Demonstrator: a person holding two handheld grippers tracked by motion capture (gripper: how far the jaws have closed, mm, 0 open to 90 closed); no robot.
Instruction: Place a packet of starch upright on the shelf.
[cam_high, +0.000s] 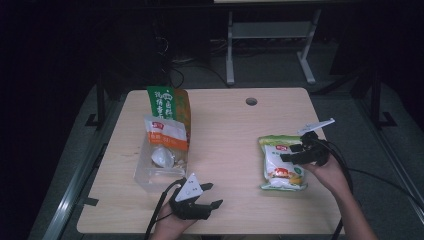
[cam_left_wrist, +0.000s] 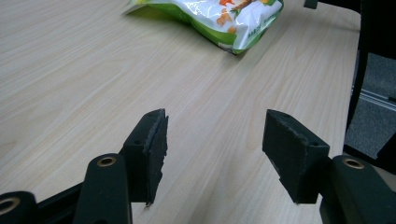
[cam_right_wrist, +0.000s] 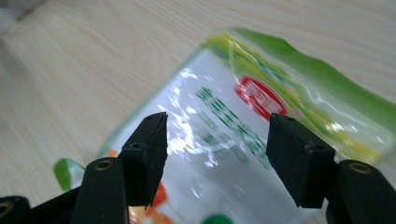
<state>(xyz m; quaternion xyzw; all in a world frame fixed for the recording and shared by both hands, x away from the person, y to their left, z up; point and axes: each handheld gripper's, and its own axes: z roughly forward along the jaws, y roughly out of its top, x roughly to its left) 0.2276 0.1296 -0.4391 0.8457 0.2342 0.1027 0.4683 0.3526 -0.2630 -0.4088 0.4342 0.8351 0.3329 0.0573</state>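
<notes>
Open jaws over lengthwise green-white packet (cam_right_wrist: 243, 135)

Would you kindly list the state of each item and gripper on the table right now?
Green-and-white bag: lying flat, sealed.
Clear container: open, upright, packets inside.
Orange-and-white packet: standing in the container.
Green packet: upright behind it.
Left gripper: open, empty.
Right gripper: open over the bag.

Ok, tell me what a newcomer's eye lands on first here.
The glossy green-and-white snack bag lying flat on the pale wooden table, with the right gripper open just above it. At left, a clear plastic bin holds orange-and-white packets; the left gripper sits open near the front edge.
</notes>
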